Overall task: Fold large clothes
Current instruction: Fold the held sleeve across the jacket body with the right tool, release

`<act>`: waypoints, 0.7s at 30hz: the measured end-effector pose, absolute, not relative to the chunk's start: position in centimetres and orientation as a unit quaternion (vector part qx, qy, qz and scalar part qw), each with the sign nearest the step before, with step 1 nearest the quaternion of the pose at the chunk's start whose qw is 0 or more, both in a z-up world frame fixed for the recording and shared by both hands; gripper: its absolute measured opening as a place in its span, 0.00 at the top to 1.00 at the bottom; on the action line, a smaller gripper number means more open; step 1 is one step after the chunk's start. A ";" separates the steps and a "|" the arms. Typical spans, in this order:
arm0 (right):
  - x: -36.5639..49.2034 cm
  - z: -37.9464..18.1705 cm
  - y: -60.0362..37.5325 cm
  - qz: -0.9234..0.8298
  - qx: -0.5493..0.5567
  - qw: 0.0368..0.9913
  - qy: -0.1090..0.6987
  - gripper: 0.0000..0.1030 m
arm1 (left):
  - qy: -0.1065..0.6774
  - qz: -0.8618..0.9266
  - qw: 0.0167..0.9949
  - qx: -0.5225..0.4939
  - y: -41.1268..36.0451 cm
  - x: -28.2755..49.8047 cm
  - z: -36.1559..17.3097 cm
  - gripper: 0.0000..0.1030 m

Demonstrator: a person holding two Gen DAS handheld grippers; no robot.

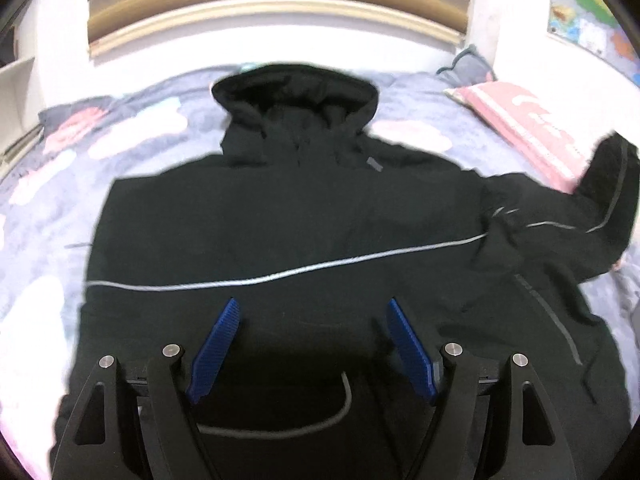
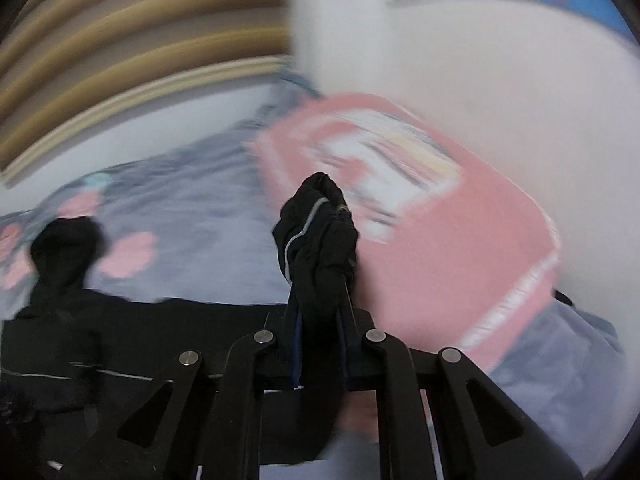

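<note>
While our left gripper (image 1: 312, 344) hangs with its blue ribbed fingers (image 1: 214, 346) spread wide apart and nothing between them, it sits just above the lower body of the black hooded sweatshirt with thin grey piping (image 1: 288, 216). We see the garment lying front up and spread flat on the grey bedspread printed with pink and white clouds (image 1: 52, 184), one grey line running across its chest and a curved grey line nearest us. Its hood (image 1: 294, 88) points away from us toward the white wall.

Our right gripper (image 2: 320, 312) is clamped tight on a bunched black sleeve end (image 2: 316, 232), which stands up between the fingers, grey piping showing in the folds. From the left wrist view that sleeve (image 1: 568, 216) stretches off to the right, raised off the bed and overlapping the pink rectangular pillow with white stripes (image 1: 520, 120). From the right wrist view the pillow (image 2: 460, 240) lies right behind the held cloth, though much of this view is blurred.

Farther off, tan horizontal slats (image 1: 276, 4) cross the wall, and a colourful poster (image 1: 588, 12) hangs at the far right
</note>
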State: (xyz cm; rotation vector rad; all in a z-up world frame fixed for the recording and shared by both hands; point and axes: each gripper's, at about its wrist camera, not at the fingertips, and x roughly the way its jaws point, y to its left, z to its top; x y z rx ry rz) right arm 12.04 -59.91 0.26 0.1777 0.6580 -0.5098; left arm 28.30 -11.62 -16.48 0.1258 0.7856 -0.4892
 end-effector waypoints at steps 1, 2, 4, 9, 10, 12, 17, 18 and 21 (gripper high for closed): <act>13.0 0.8 -57.8 -0.233 0.077 0.915 0.319 0.84 | 0.376 -0.238 0.893 0.059 -11.2 28.0 -15.8 0.25; 14.1 1.3 -54.9 -0.212 0.065 0.921 0.319 0.84 | 0.374 -0.240 0.894 0.057 -10.7 27.7 -15.2 0.25; 15.8 2.1 -49.4 -0.184 0.043 0.932 0.311 0.85 | 0.369 -0.239 0.896 0.054 -9.4 27.1 -13.9 0.25; 19.4 3.1 -35.8 -0.093 0.024 0.950 0.298 0.85 | 0.360 -0.239 0.901 0.043 -6.1 26.0 -12.1 0.25; 20.3 3.0 -33.8 -0.077 0.023 0.949 0.304 0.85 | 0.359 -0.235 0.902 0.045 -5.5 25.9 -11.9 0.25; 22.2 2.1 -28.4 -0.044 0.009 0.946 0.320 0.85 | 0.351 -0.225 0.908 0.047 -3.7 25.2 -11.5 0.25; 25.0 -1.9 -18.8 0.015 -0.032 0.934 0.357 0.83 | 0.360 -0.210 0.908 0.027 0.1 24.3 -12.2 0.25; 25.6 -3.3 -17.1 0.029 -0.031 0.927 0.373 0.83 | 0.364 -0.207 0.908 0.022 0.8 24.3 -12.6 0.25; 26.5 -6.1 -14.1 0.076 -0.017 0.909 0.410 0.77 | 0.377 -0.197 0.905 0.014 2.4 24.3 -13.5 0.25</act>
